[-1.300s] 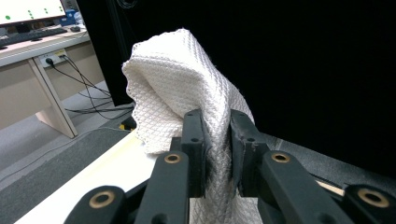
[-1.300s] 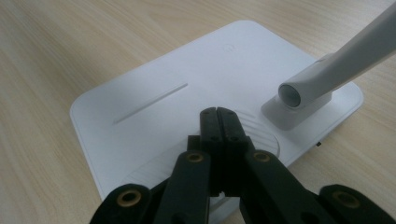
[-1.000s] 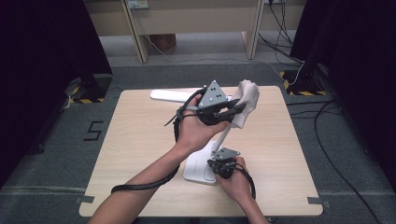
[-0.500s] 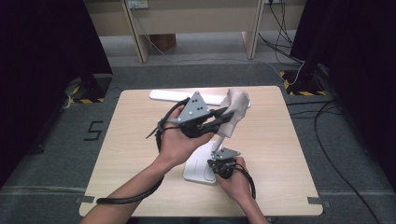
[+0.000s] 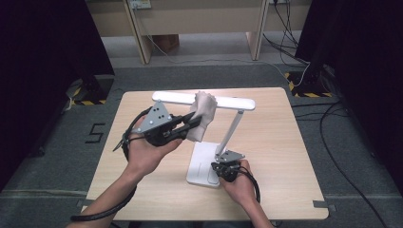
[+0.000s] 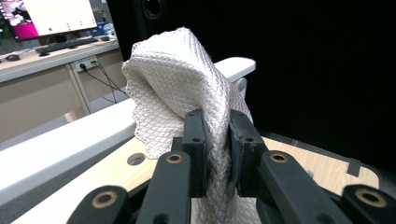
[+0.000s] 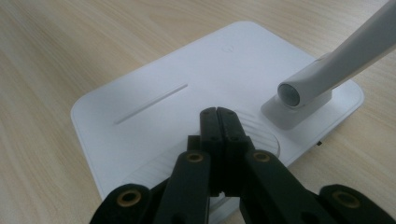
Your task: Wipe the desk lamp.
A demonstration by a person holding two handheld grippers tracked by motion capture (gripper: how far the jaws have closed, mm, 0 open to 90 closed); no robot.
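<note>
White waffle-weave cloth draped over the lamp head, a long white bar above the worktop's far edge. Left gripper clamped on the cloth's hanging part, fabric pinched tight between its jaws. Lamp arm slants down to the flat white base, near the worktop's near edge. Right gripper fully closed, empty, tips pressing on the base beside the arm's hinge.
</note>
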